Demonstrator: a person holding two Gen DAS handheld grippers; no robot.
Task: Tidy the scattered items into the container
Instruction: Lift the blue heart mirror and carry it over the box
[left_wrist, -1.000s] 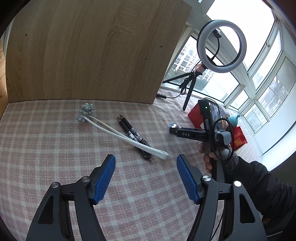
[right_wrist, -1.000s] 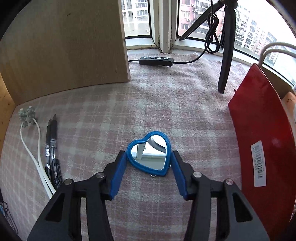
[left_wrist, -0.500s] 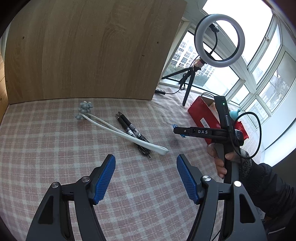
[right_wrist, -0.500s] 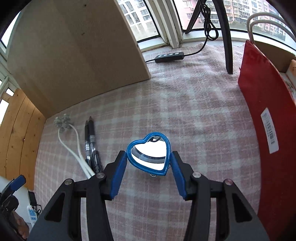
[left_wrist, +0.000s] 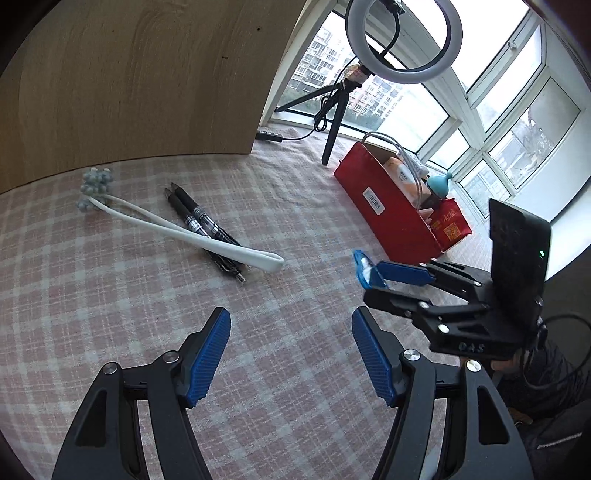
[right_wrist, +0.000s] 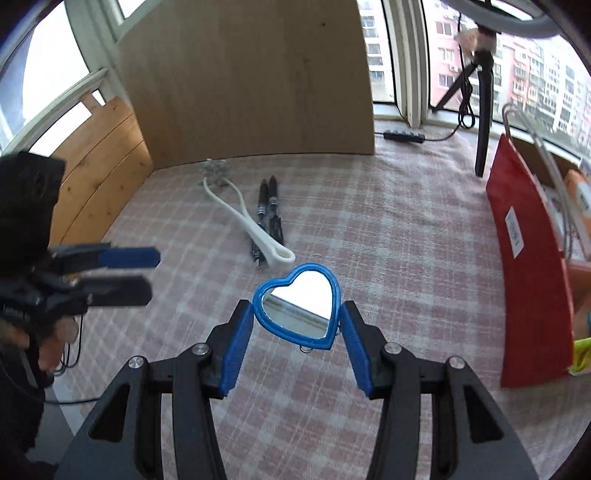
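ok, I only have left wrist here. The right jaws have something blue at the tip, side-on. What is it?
Observer: A heart-shaped mirror with a blue frame. The right gripper clamps it by its two sides, glass facing the camera.
Operator: Anything hanging off it?
Observer: A small wire loop at its lower point, nothing attached that I can see.
Operator: What's left of the backboard?
Observer: Beside the backboard stands a slatted pine panel, with a window above it.
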